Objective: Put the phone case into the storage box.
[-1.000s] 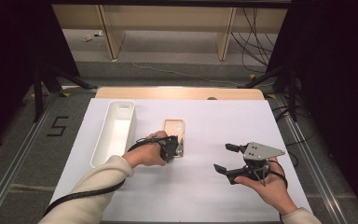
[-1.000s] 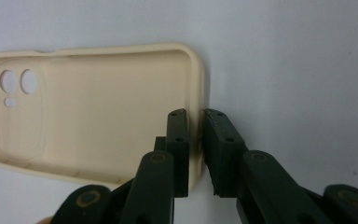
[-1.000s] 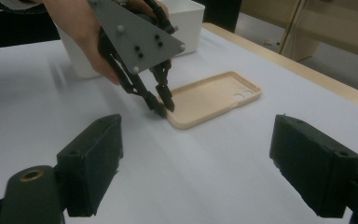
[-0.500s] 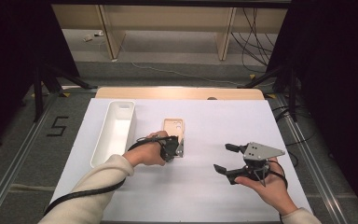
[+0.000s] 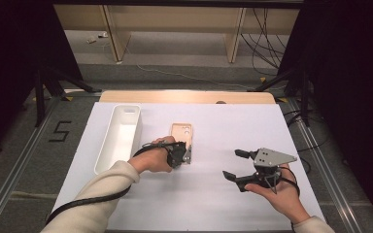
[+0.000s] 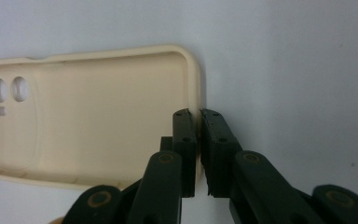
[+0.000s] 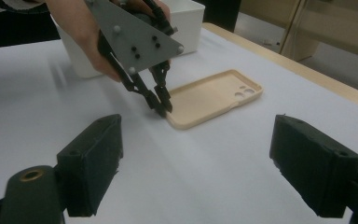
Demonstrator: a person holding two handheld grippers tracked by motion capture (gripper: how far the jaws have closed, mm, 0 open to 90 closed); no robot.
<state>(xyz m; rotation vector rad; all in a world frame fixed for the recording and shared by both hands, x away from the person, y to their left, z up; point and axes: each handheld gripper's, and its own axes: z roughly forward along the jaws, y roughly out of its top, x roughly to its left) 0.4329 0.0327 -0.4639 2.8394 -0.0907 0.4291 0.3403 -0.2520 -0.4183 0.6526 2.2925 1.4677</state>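
Note:
A beige phone case (image 5: 180, 131) lies open side up on the white table cover, camera holes at its far end. My left gripper (image 5: 188, 154) is at the case's near right corner. In the left gripper view one jaw is inside the case (image 6: 88, 121) and the other outside, and the left gripper (image 6: 199, 140) is shut on the side rim. The right gripper view shows the same pinch, the left gripper (image 7: 164, 106) on the case (image 7: 214, 95). My right gripper (image 5: 234, 164) is held over the table to the right, open and holding nothing, its own jaws (image 7: 198, 163) spread wide.
A long white bin (image 5: 108, 141) stands left of the case, also seen as a white bin (image 7: 186, 21) behind the left hand. The white table cover (image 5: 213, 204) runs to a wooden strip (image 5: 184, 97) at the far edge. Metal rails flank the table.

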